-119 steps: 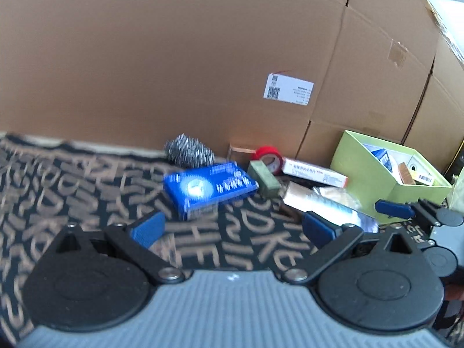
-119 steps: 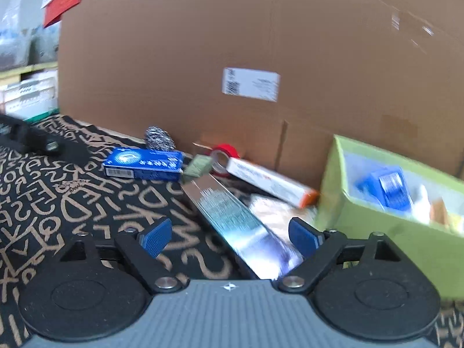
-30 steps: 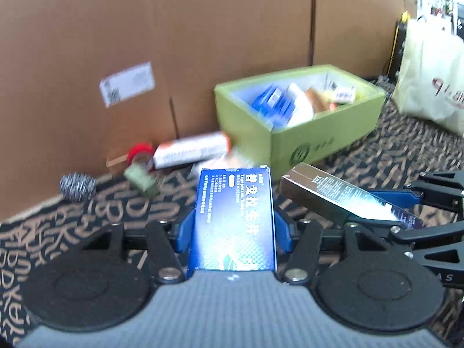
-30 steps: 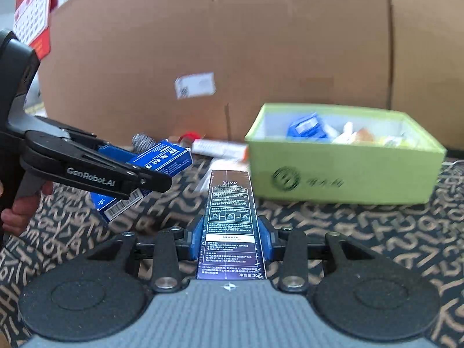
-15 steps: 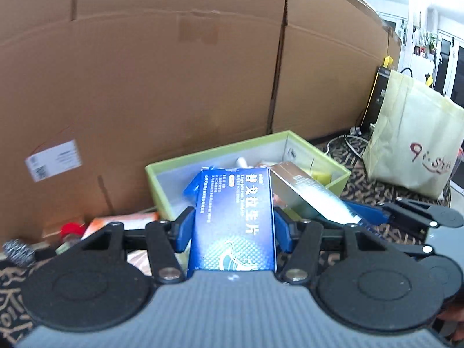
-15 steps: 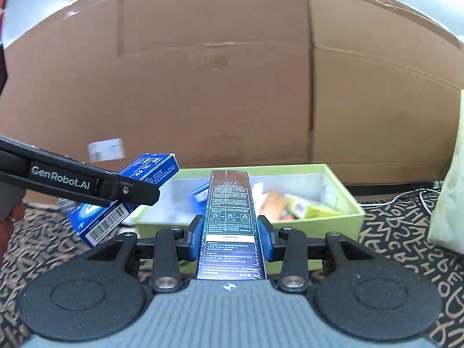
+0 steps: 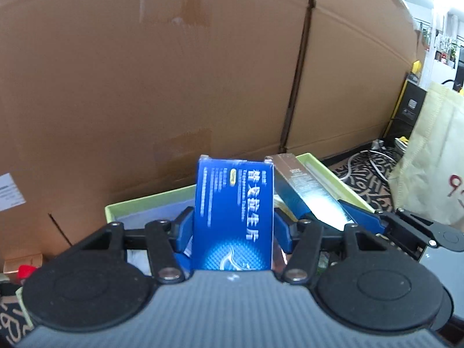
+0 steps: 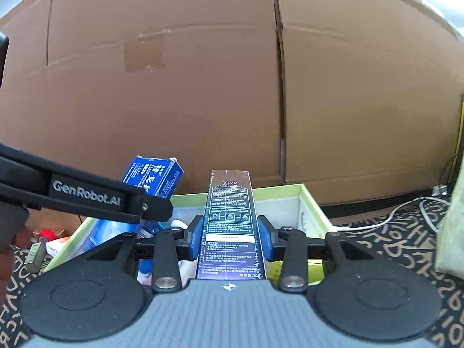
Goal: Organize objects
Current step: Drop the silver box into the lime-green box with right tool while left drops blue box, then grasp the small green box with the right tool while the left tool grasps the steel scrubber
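Note:
My left gripper (image 7: 233, 229) is shut on a blue medicine box (image 7: 234, 214) and holds it above the open green box (image 7: 145, 203). My right gripper (image 8: 230, 236) is shut on a long dark box (image 8: 230, 223) with printed text, also above the green box (image 8: 293, 191). The long dark box shows in the left wrist view (image 7: 307, 194) just right of the blue box. The blue box shows in the right wrist view (image 8: 153, 178) behind the left gripper's arm. The green box holds several small items, mostly hidden by the grippers.
Tall cardboard walls (image 8: 203, 87) stand right behind the green box. A red tape roll (image 8: 46, 235), a small green block (image 8: 34, 256) and a white-and-orange box (image 8: 56, 246) lie left of it. A pale bag (image 7: 429, 171) and white cables (image 8: 406, 211) are at the right.
Both grippers have moved forward and closer over the green box, still holding their boxes. The box now lies directly beneath them and fills less of the view ahead.

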